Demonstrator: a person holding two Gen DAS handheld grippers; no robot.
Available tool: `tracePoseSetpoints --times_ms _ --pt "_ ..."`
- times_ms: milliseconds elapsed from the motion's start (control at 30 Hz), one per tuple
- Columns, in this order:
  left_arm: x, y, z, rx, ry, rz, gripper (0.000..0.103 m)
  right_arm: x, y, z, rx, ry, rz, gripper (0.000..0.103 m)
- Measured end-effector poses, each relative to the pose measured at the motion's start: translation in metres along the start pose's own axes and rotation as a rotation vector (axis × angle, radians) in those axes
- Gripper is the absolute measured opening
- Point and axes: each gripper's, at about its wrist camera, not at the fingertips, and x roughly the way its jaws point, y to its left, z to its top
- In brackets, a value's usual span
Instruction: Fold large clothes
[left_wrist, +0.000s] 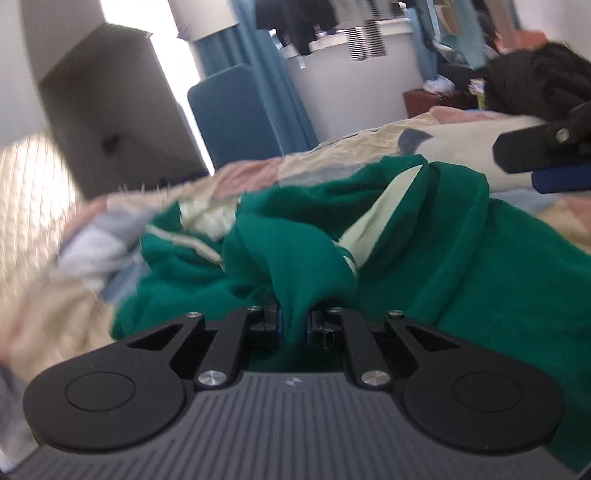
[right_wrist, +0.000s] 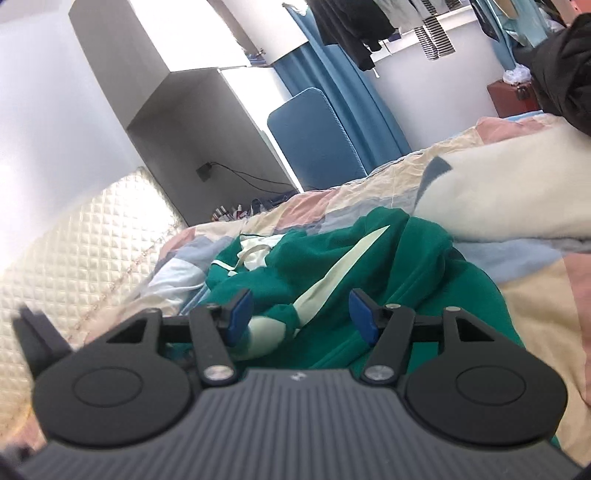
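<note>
A green garment with cream stripes (left_wrist: 424, 266) lies crumpled on a patchwork bedspread (left_wrist: 258, 177). My left gripper (left_wrist: 293, 325) is shut on a fold of the green fabric, which rises from between its blue pads. My right gripper (right_wrist: 301, 314) is open just above the same garment (right_wrist: 406, 273), its blue fingertips (right_wrist: 238, 314) on either side of a cream cuff (right_wrist: 266, 332). One right finger also shows at the right edge of the left wrist view (left_wrist: 546, 162).
A cream blanket (right_wrist: 509, 199) and a black garment (right_wrist: 565, 62) lie on the bed's far right. A quilted headboard (right_wrist: 81, 251) stands left. Beyond the bed are a blue panel (right_wrist: 314, 136), blue curtains and hanging clothes.
</note>
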Motion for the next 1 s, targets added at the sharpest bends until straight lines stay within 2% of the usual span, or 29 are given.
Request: tracePoseSetpoints --times_ms 100,167,200,233,300,400,500,567,667,867,1000 --pt "-0.005 0.012 -0.009 -0.124 0.03 -0.051 0.015 0.001 0.003 -0.005 -0.028 0.002 0.02 0.061" --pt "-0.014 0.024 -0.011 -0.225 0.042 -0.079 0.026 0.005 0.004 -0.006 -0.026 0.004 0.03 0.061" --pt "-0.017 0.032 -0.014 -0.279 0.051 -0.105 0.04 0.006 0.005 -0.008 -0.024 0.006 0.037 0.061" --pt "-0.023 0.043 -0.018 -0.34 0.061 -0.147 0.059 0.008 0.006 -0.008 -0.027 0.01 0.041 0.061" --pt "-0.039 0.058 -0.025 -0.422 0.045 -0.204 0.067 0.013 0.01 -0.01 -0.039 0.018 0.044 0.061" --pt "-0.061 0.082 -0.04 -0.494 0.006 -0.226 0.069 0.019 0.02 -0.013 -0.065 0.039 0.062 0.061" --pt "-0.065 0.11 -0.053 -0.616 0.0 -0.218 0.069 0.02 0.033 -0.015 -0.09 0.048 0.08 0.061" --pt "-0.062 0.124 -0.06 -0.687 0.008 -0.207 0.069 0.023 0.043 -0.015 -0.108 0.048 0.083 0.061" --pt "-0.052 0.145 -0.078 -0.807 0.035 -0.243 0.069 0.03 0.058 -0.016 -0.148 0.049 0.076 0.061" --pt "-0.017 0.176 -0.111 -0.976 0.081 -0.312 0.069 0.06 0.078 -0.02 -0.18 0.103 0.052 0.061" --pt "0.014 0.192 -0.133 -1.083 0.095 -0.383 0.07 0.091 0.087 -0.019 -0.19 0.112 0.023 0.082"
